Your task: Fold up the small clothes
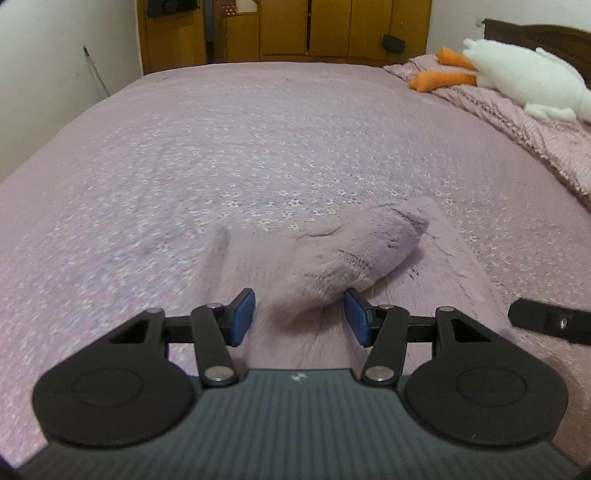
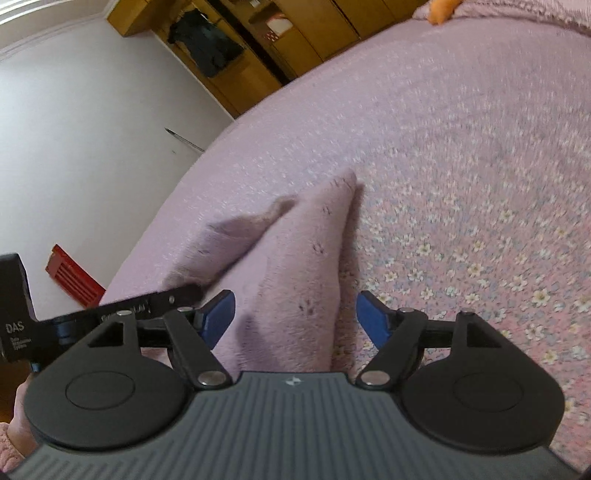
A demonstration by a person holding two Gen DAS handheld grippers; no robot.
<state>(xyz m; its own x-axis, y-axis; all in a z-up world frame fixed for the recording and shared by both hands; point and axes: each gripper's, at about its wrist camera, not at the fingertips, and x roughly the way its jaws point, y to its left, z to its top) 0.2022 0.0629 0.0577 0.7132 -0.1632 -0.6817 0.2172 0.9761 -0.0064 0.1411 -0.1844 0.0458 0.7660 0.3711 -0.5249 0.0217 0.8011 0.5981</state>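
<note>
A small fluffy pale-pink garment with tiny dark marks lies bunched on the bed, one fold raised into a ridge. My left gripper stands over its near end. The fold sits between the blue pads; the right pad is at its edge and the left pad is apart from it. My right gripper is open wide with the garment's ridge between its pads, neither pressing. One black finger of the left gripper crosses the right wrist view, and the right gripper's finger shows at the left view's right edge.
The bed has a pink flowered cover. A white plush goose with orange feet lies on a folded pink blanket at the back right. Wooden wardrobes stand behind. A red object lies on the floor beside the bed.
</note>
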